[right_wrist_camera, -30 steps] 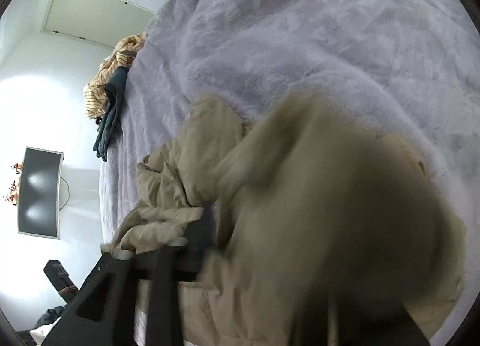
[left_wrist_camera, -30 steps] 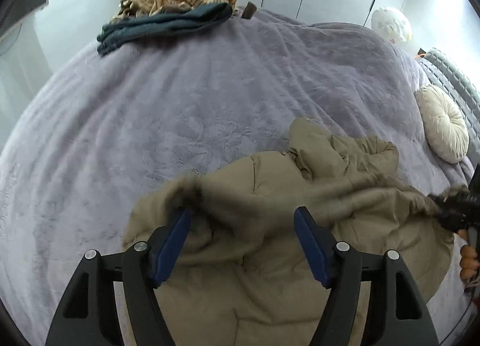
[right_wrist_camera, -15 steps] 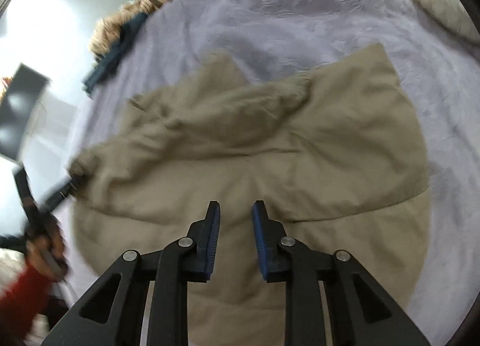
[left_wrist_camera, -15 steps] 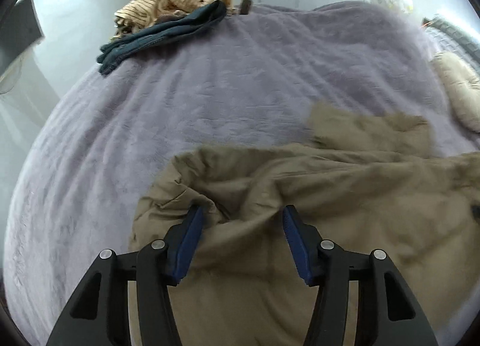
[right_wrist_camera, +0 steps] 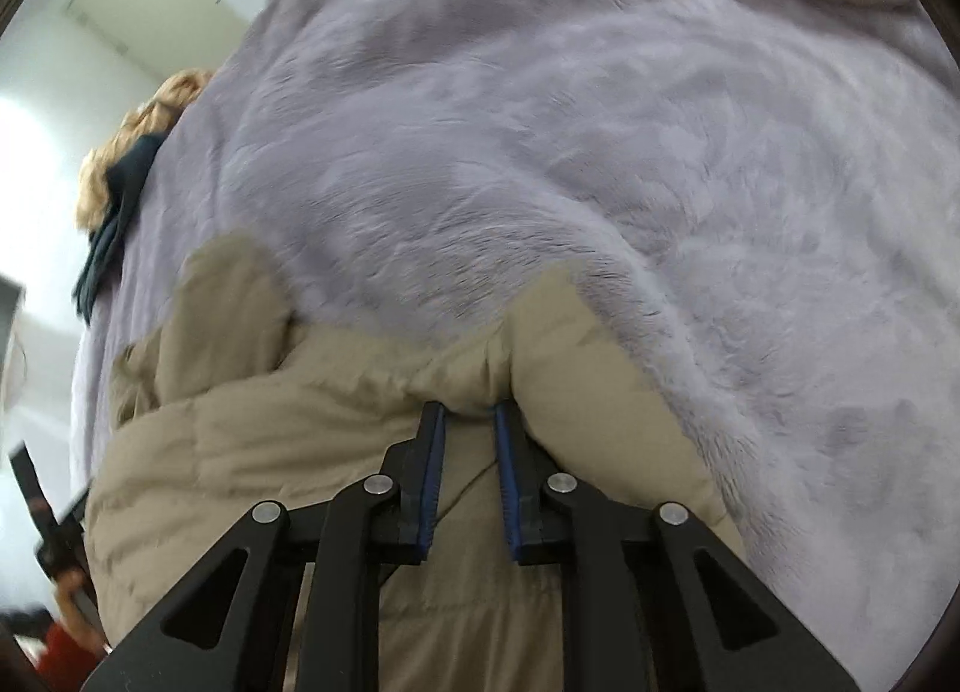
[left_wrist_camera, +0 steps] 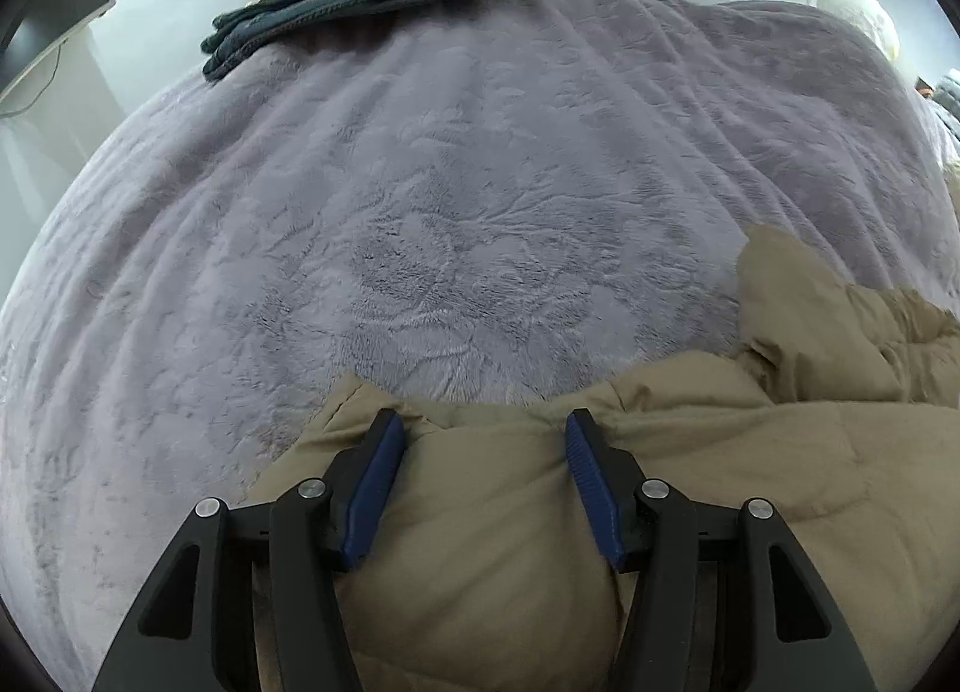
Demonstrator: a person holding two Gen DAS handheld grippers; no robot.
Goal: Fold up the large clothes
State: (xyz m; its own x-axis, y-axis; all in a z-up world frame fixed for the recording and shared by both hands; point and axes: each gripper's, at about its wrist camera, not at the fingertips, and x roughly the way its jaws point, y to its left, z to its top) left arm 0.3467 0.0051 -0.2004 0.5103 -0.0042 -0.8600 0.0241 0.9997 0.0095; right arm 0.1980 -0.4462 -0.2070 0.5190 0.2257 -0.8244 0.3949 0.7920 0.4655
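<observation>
Jacket [left_wrist_camera: 690,482] on bedspread [left_wrist_camera: 450,212] (near edge)

Soft, even daylight fills both views, with no hard shadows on the bed [left_wrist_camera: 456,200]. In the right wrist view a blown-out glare whitens the wall [right_wrist_camera: 54,128] at the left, and motion blur smears the bedcover's pile. The left wrist view is sharper. Fisheye distortion bulges the bed, and dark vignetting rings the corners.
</observation>
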